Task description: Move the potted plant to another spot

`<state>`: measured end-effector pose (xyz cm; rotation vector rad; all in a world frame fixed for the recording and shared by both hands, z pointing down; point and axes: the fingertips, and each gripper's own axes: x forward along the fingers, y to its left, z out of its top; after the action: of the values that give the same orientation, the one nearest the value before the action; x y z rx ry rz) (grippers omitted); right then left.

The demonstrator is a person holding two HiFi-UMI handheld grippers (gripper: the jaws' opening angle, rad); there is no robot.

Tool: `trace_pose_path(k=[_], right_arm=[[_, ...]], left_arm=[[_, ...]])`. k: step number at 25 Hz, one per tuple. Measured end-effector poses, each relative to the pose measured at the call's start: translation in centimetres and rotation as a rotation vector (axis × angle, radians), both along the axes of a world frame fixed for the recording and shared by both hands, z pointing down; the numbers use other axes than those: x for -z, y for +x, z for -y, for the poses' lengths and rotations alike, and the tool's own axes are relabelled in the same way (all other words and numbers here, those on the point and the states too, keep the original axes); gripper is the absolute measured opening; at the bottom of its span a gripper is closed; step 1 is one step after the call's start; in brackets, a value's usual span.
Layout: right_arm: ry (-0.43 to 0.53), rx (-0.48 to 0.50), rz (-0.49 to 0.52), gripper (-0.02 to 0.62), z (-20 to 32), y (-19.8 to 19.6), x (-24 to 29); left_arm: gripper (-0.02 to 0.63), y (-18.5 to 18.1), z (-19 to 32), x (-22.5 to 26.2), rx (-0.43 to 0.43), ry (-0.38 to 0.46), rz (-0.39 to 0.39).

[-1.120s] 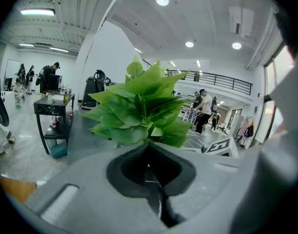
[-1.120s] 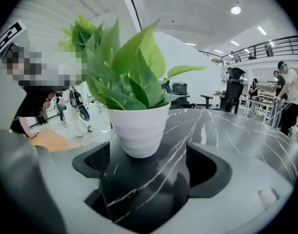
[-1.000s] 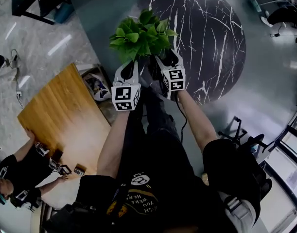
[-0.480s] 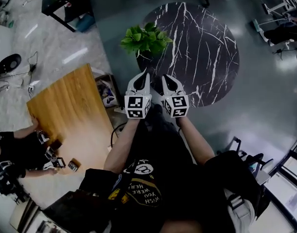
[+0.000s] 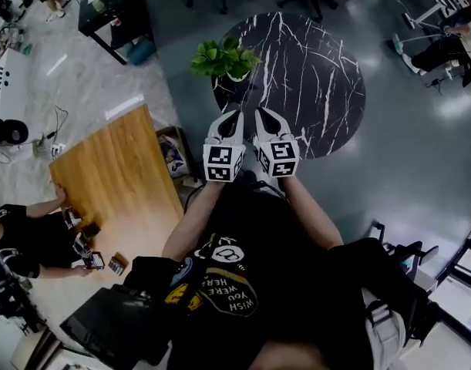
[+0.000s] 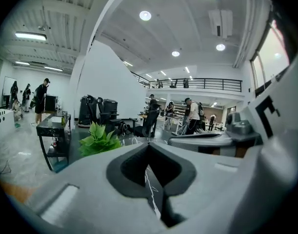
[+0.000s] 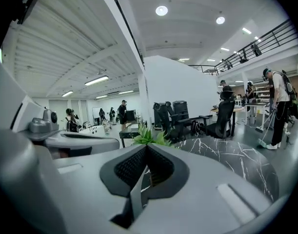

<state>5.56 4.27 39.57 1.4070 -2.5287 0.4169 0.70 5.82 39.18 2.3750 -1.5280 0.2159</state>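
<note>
One potted plant [image 5: 223, 58], two tools [image 5: 233, 115] [image 5: 264, 113]

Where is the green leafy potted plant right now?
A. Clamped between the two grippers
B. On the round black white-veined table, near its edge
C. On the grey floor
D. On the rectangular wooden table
B: the green leafy potted plant stands at the edge of the round black white-veined table, clear of the shut, empty left gripper and right gripper.
</note>
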Motion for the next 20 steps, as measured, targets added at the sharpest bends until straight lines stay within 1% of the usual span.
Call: trace_pose_path(k=[2,6,9,15,20], right_arm=[[0.008,-0.01,0.01,0.002,-0.5,-0.3,0.7],[0.022,-0.016,0.017,0.002,-0.6,-1.2,1.5],[0.029,-0.012,0.017,0.002,-1.4,-1.7,1.7],[0.026,-0.019,0.016,0.002,-2.3,-1.9,2.1],[0.02,-0.021,0.018,0.002,-2.7,-2.0,2.0]], left_arm=[[0.005,0.0,-0.6,0.6,-0.008,0.011,0.014],[0.005,-0.5,-0.5,2.2,-0.007,0.059,0.051],[0.005,-0.7,-1.0,2.7,-0.008,0.073,0.05],[0.005,-0.3,-1.8,2.3,-0.036,0.065,0.05],[0.005,-0.4,-2.0,2.5,-0.044,0.063,0.047]])
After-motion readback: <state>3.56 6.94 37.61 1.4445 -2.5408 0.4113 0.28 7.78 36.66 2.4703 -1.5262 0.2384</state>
